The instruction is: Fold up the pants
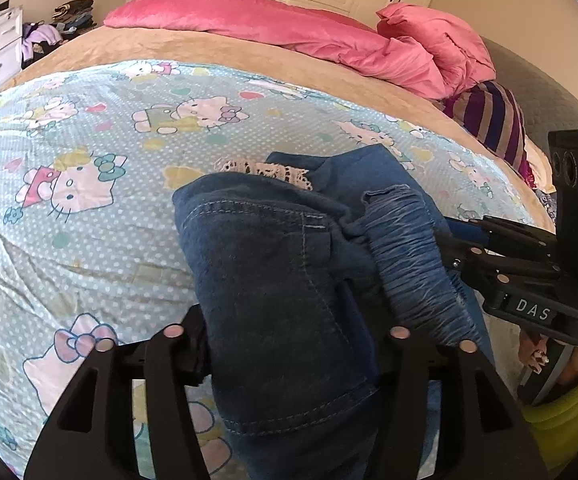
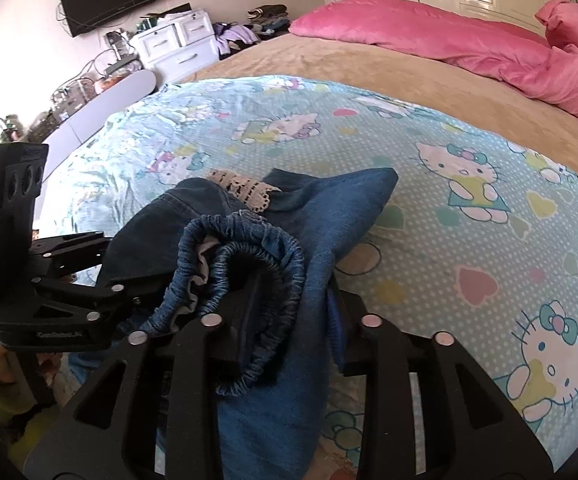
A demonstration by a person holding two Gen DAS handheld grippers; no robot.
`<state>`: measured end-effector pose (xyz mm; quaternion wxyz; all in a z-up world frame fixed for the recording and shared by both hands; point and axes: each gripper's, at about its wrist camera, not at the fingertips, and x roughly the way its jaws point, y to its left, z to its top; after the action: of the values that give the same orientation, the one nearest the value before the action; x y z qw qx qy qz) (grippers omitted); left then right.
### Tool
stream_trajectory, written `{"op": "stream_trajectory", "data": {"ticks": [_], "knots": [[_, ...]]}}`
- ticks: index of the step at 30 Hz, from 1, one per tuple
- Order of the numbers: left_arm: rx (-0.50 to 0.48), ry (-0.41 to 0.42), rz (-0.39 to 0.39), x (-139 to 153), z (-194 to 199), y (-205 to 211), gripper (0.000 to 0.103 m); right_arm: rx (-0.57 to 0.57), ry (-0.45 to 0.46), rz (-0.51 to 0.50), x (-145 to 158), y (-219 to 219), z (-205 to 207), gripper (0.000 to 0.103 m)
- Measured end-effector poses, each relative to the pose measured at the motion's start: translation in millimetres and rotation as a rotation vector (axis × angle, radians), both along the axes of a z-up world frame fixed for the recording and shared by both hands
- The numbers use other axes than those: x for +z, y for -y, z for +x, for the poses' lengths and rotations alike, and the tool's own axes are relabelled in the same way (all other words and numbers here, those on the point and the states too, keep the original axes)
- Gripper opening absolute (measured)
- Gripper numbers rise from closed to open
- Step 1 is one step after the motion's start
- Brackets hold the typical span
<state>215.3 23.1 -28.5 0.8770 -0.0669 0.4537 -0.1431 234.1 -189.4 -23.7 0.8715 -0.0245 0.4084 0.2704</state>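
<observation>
- Left gripper (image 1: pixel 289 344): fingers drawn in against a thick bunch of denim, clamped on the pants (image 1: pixel 273 280) at a stitched seam panel.
- Right gripper (image 2: pixel 289 332): likewise pinched on the pants, with the gathered elastic waistband (image 2: pixel 257 276) looped up between its fingers.
- Both claws close together at the waist end of the pants, the right one just right of the left, nearly touching across the bundle.
- Pants bunched in a heap, near part lifted off the printed sheet (image 1: pixel 89 140), far part resting on it; cream lace trim (image 1: pixel 265 172) poking out at the heap's far side.
- Judged early in the task: no flat fold visible, legs not laid out, garment not yet spread or aligned. Spreading, leg-on-leg fold and crosswise folds apparently all left.
- Beyond the pants: wide open stretch of printed sheet on the far side, left and right, good room for laying out.
- Farther past the pants: tan blanket (image 1: pixel 289 60), then pink duvet (image 1: pixel 289 28); striped cushion (image 1: pixel 489 116) to the far right.
- Bed edge left of the pants in the right wrist view; near edge hidden under the claws.
</observation>
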Motion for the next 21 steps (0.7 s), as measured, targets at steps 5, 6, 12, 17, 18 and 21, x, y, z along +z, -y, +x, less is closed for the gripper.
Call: {"op": "stream_trajectory", "data": {"ticks": [5,6,12,17,18,21], "knots": [[0.009,-0.021,-0.020,-8.7,-1.3,-6.1,0.057,-0.046,-0.041,-0.036,-12.2,7.1,6.4,0.042],[0.009,-0.024,-0.024,-9.7,-1.4,-6.4,0.061,-0.054,-0.044,-0.038,-13.2,8.0,7.4,0.046],[0.013,-0.035,-0.042,-15.4,-1.4,-11.4,0.070,-0.090,-0.074,-0.022,-20.2,13.7,11.8,0.054],[0.001,-0.034,-0.046,-15.0,-2.2,-12.0,0.070,-0.119,-0.086,-0.015,-21.4,17.1,12.8,0.061],[-0.002,-0.034,-0.049,-15.1,-2.4,-12.5,0.070,-0.121,-0.086,-0.016,-20.8,17.1,12.8,0.062],[-0.010,-0.037,-0.057,-15.2,-2.5,-14.7,0.070,-0.133,-0.077,-0.026,-18.8,16.5,11.5,0.064]]}}
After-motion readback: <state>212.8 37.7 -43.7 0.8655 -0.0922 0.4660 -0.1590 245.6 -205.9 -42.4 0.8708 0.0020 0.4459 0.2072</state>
